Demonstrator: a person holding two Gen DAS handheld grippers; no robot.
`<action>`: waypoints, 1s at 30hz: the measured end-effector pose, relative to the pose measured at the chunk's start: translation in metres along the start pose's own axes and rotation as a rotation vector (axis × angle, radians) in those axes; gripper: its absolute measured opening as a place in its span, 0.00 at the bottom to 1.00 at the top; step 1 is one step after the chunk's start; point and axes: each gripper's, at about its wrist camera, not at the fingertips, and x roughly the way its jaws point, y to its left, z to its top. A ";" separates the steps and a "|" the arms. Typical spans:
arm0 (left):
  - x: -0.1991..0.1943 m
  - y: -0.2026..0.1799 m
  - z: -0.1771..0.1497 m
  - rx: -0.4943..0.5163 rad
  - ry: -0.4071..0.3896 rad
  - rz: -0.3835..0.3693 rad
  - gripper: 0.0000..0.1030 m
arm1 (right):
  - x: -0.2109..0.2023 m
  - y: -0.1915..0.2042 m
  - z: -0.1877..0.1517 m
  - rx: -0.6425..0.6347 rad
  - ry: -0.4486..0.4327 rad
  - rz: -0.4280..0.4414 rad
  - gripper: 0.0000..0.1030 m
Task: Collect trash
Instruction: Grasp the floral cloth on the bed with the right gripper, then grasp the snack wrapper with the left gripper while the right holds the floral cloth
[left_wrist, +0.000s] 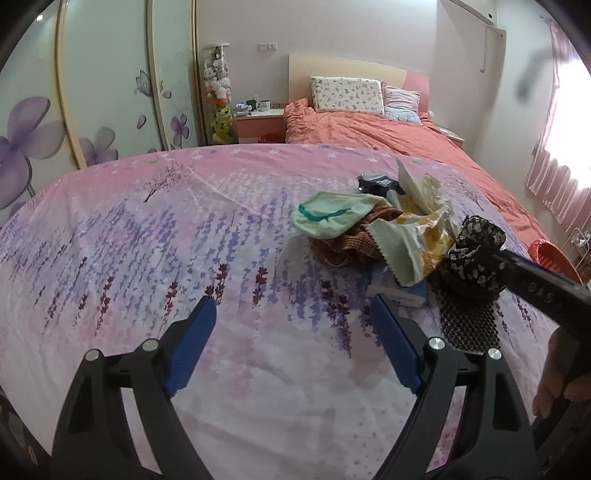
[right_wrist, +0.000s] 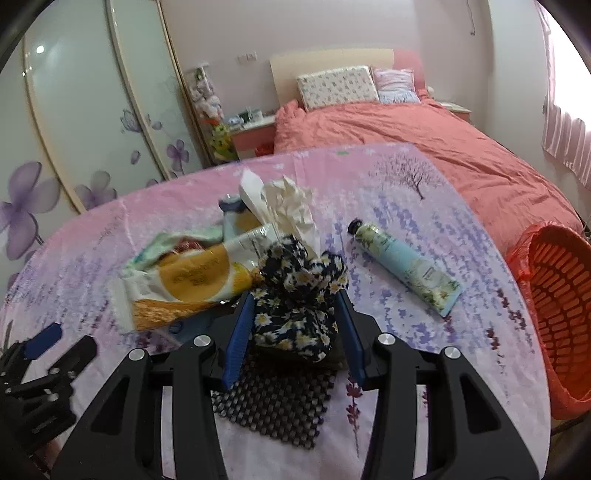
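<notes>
Your right gripper (right_wrist: 295, 317) is clenched around the floral fabric bundle (right_wrist: 295, 295), your left gripper (left_wrist: 291, 347) released, so next lift it right toward the orange basket (right_wrist: 561, 314).

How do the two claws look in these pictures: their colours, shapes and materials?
Both look alike. The left claw and the right claw each have two flat blue ribbed pads on black, angular plastic linkage arms with cut-out openings and round silver pivot pins. No cables or markings show.
</notes>
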 end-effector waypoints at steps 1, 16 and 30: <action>0.000 0.001 -0.001 -0.003 0.001 -0.002 0.81 | 0.003 0.000 -0.002 -0.006 0.009 0.000 0.17; 0.003 -0.025 0.011 0.001 -0.014 -0.071 0.75 | -0.042 -0.036 -0.005 0.025 -0.119 -0.142 0.05; 0.022 -0.084 0.014 0.089 0.069 -0.275 0.39 | -0.029 -0.064 -0.027 0.057 -0.044 -0.209 0.05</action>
